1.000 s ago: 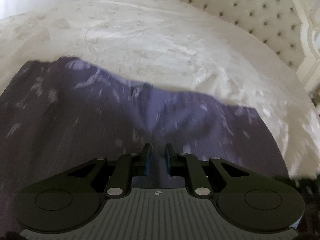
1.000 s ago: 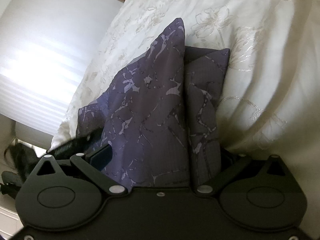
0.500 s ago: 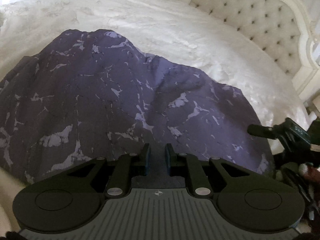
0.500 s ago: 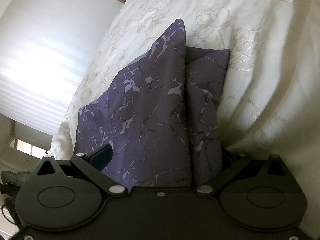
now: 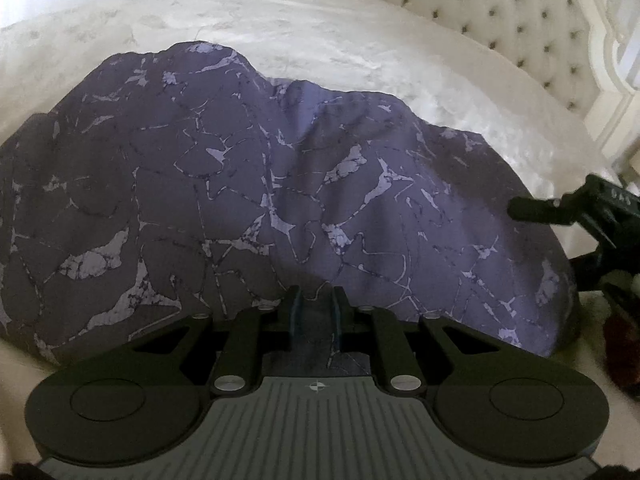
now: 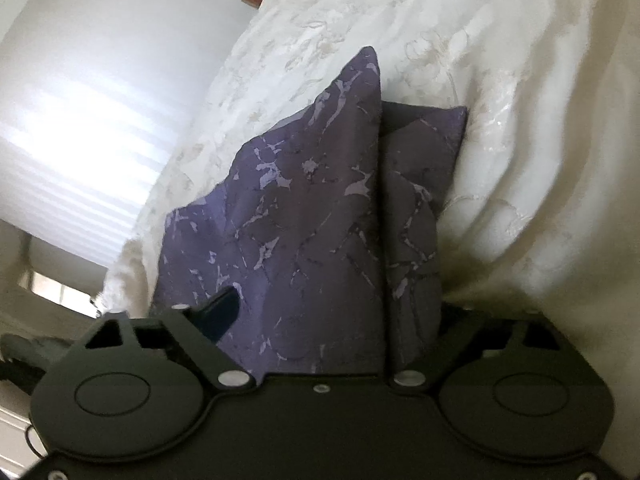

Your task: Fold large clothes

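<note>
We keep the left gripper (image 5: 316,312) clamped on the purple garment (image 5: 280,184). The right gripper (image 6: 332,320), jaws just narrowing yet wide, straddles cloth ungripped; we align edges toward 12 o'clock.

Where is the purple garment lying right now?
The purple garment lies on the white bedspread, filling the left wrist view below the tufted headboard, its near edge pinched in the left gripper.

Soft daylight, blown-out glare at left, fisheye-bent edges, slight blur
</note>
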Motion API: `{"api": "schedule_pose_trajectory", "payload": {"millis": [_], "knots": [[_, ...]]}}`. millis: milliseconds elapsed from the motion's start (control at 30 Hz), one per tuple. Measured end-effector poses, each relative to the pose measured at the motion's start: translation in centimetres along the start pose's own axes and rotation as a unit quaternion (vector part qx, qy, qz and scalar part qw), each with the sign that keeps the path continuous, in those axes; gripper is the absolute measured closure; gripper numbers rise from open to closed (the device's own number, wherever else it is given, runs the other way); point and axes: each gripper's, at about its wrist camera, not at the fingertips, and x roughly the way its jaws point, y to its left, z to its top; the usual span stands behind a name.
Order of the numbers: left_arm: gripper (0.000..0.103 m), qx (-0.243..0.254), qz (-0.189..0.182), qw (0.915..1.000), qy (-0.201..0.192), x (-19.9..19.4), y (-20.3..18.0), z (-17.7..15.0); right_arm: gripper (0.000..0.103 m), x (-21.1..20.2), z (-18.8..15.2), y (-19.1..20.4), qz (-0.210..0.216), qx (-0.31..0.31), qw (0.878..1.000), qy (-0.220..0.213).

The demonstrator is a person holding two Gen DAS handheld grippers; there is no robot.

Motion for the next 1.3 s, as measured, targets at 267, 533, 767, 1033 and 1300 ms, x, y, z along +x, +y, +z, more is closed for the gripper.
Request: {"api": "schedule_pose_trajectory", "payload": {"millis": [267,533,767,1033,1300], "knots": [[0.087,-0.004,-0.020,0.9998,-0.002,-0.3,0.6,-0.1,0.061,-2.0,-0.1,0.7,-0.028,-0.004,0.999,-0.025],[0.087,-0.022,-0.049,0.9986,-0.001,-0.6,1.8,-0.5,0.049,-3.0,-0.5,2.3,-0.041,-0.033,0.998,-0.034],[0.087,-0.029,-0.057,0.9979,0.002,-0.3,2.3,-0.4,0.047,-2.5,-2.1,7.2,-0.108,-0.146,0.981,-0.064],[0.087,-0.035,-0.060,0.9976,0.002,-0.4,2.4,-0.4,0.025,-1.6,-2.1,7.3,-0.086,-0.172,0.980,-0.050],[0.087,-0.036,-0.060,0.9976,0.002,-0.4,2.4,-0.4,0.024,-1.4,-0.4,0.0,-0.014,0.020,0.999,-0.022]]}}
